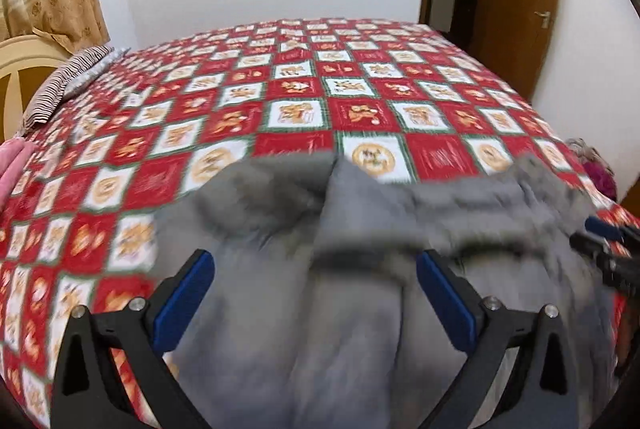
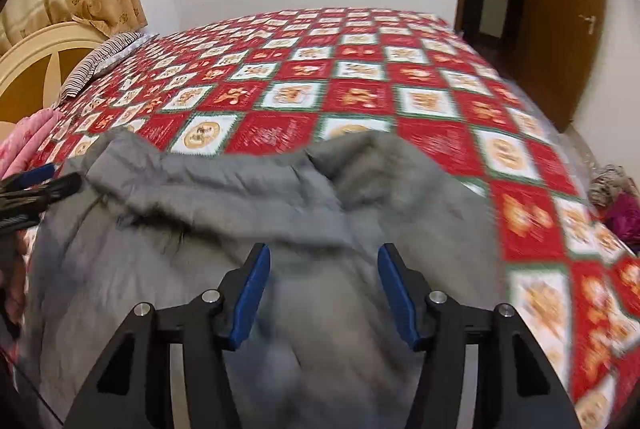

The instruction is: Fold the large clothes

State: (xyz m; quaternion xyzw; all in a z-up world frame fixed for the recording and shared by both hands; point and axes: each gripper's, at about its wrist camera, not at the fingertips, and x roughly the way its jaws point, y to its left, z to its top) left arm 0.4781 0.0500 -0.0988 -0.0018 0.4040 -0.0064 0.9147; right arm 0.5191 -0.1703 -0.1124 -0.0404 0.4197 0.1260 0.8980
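Grey padded jacket (image 1: 360,269) lies crumpled on the near edge of the bed (image 1: 304,97), over the red-and-white checked bedspread (image 2: 360,81) — blurred. Left tongs (image 1: 316,293) spread wide above it, gripping nothing; right tongs (image 2: 324,293) also spread — hovering over the fabric.

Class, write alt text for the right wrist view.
A crumpled grey coat lies on a bed with a red-and-white checked cover, below the open right gripper. The left gripper enters at the left edge; the picture is blurred.
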